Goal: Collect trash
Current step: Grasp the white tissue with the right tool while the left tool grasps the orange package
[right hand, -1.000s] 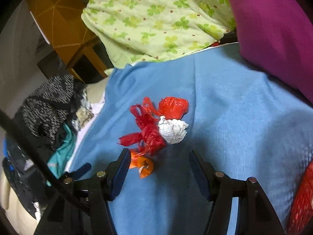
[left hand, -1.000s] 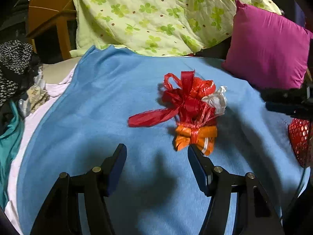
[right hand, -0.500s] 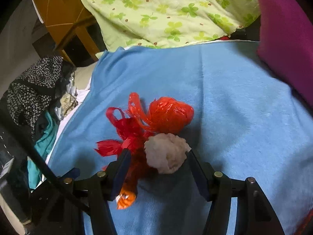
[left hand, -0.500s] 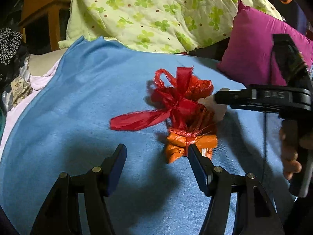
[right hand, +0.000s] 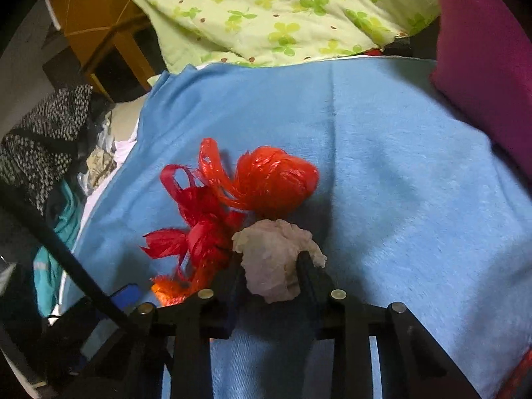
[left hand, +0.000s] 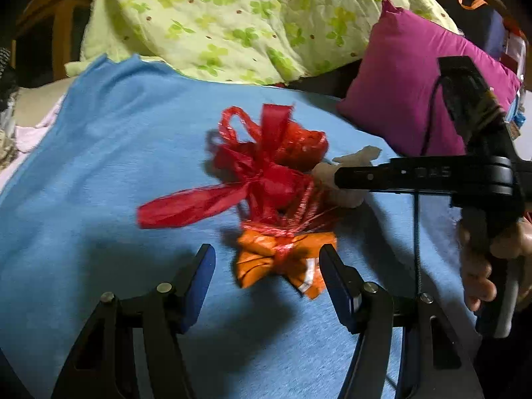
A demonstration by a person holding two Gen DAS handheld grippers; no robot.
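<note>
Blue fleece blanket [left hand: 109,173] covers the bed, and the trash sits in a tight cluster near its middle. The right claw [right hand: 271,266] has closed its two fingers on the white crumpled tissue [right hand: 272,256], which bulges out between them; in the left wrist view the same claw [left hand: 335,179] reaches in from the right side, with the tissue [left hand: 349,163] mostly hidden behind its arm. Touching the tissue on the far side is a red plastic bag [right hand: 269,183], with knotted red plastic strips [left hand: 259,173] beside it and one loose tail [left hand: 186,204] trailing left. An orange wrapper [left hand: 282,259] lies at the near edge of the cluster, just in front of the left claw [left hand: 266,266], whose fingers stand wide apart and hold nothing; its right finger looks to be just beside the wrapper, though blur makes contact hard to judge. Bare blanket spreads to the left of the pile. A magenta pillow [left hand: 419,86] bounds the right far side, a green clover quilt [left hand: 239,20] the far edge.
</note>
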